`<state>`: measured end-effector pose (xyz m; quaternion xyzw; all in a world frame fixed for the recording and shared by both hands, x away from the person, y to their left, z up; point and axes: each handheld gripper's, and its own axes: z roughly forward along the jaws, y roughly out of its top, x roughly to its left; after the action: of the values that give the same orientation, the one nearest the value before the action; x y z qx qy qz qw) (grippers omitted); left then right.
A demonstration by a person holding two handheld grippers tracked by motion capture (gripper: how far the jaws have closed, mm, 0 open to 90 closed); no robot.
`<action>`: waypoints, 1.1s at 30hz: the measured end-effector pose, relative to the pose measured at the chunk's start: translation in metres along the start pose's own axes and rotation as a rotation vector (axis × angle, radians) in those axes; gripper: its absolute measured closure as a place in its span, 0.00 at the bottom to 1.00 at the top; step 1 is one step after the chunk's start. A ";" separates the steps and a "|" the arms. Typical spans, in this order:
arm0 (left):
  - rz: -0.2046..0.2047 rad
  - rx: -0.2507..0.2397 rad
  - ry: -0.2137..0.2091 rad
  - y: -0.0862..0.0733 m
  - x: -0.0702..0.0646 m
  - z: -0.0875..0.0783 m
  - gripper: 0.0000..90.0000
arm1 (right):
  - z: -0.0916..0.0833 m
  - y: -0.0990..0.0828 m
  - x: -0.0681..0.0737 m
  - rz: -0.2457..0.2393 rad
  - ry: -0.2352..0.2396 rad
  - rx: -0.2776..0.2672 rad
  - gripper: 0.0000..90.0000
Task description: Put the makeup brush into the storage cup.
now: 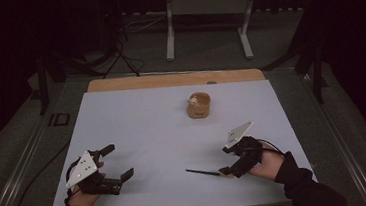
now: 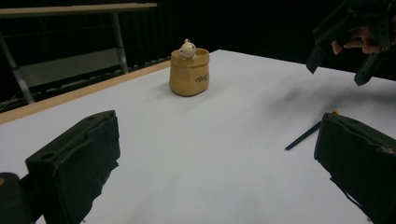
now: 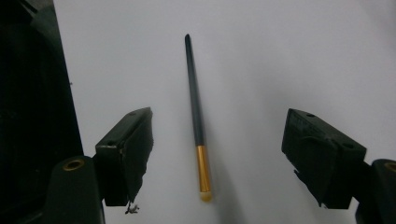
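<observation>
The right gripper is hanging wide open over the brush, which is lying flat on the table between its 2 jaws, untouched. The left gripper is waiting open and empty. Closing too high could be pinching only air, or rolling the thin handle sideways

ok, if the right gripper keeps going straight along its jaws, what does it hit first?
Most likely the slim black brush with the gold ferrule, lying flat on the white table between the right gripper's open jaws. Nothing else shows in that line; depth is unclear.

The pale surface is lit dimly from above, the surroundings are lost in darkness, soft shadows are cast, and nearby claw edges are blurred.
</observation>
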<state>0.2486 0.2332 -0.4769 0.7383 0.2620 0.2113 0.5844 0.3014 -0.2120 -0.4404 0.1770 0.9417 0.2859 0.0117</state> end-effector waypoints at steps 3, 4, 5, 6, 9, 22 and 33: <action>-0.001 0.000 0.000 0.000 0.000 0.000 0.01 | 0.007 -0.001 0.000 -0.008 0.012 0.031 0.37; -0.001 0.001 0.001 0.000 0.000 0.000 0.01 | 0.009 -0.001 0.001 -0.009 0.015 0.044 0.38; -0.001 0.002 0.000 0.000 0.000 0.000 0.01 | 0.012 -0.002 0.001 -0.010 0.012 0.061 0.40; -0.001 0.002 0.000 0.000 0.000 0.000 0.01 | 0.012 -0.002 0.001 -0.010 0.012 0.061 0.40; 0.000 0.003 -0.001 0.000 0.000 0.000 0.01 | 0.019 -0.003 0.002 -0.020 0.023 0.106 0.44; 0.000 0.004 -0.002 0.000 0.000 0.000 0.01 | 0.030 0.000 0.006 -0.047 0.043 0.187 0.57; 0.003 0.005 -0.004 0.000 0.000 0.001 0.01 | 0.035 -0.007 0.008 -0.065 0.041 0.244 0.71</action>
<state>0.2491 0.2326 -0.4774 0.7406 0.2603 0.2100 0.5828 0.2962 -0.1962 -0.4729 0.1406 0.9747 0.1725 -0.0200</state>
